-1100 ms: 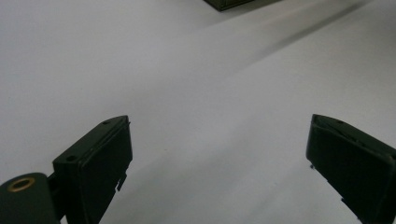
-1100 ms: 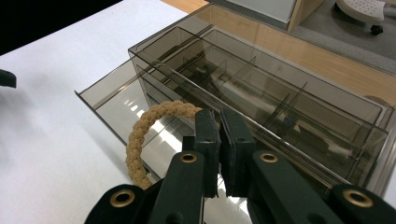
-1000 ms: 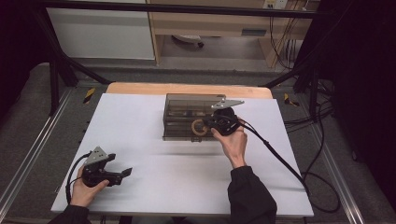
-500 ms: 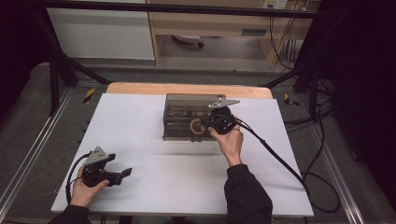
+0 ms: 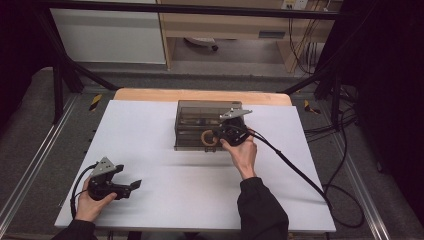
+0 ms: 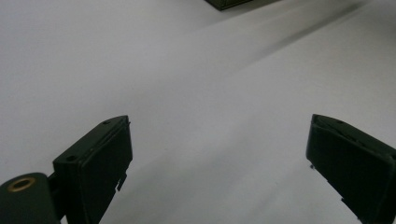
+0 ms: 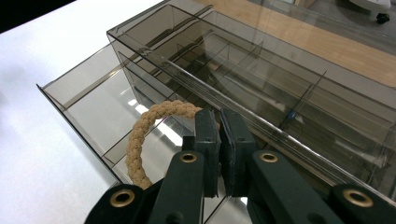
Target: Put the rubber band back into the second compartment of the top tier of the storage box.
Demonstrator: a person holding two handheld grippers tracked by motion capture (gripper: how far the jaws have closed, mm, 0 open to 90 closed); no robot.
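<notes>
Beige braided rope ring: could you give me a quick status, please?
Right hand-held gripper shut on beige braided rope ring over smoky clear plastic organiser. Left hand-held gripper open. No obstruction.

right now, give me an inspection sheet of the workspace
surface: white table top, bare around the box
job's things: smoked clear drawer box, one drawer pulled out; tan rope ring over that drawer
clutter: nothing seen
grippers: right claw shut on rope ring; left claw open, low over the table
cables: black cable trails off the right edge
surroundings: wooden board behind, dark frame posts, grey floor
</notes>
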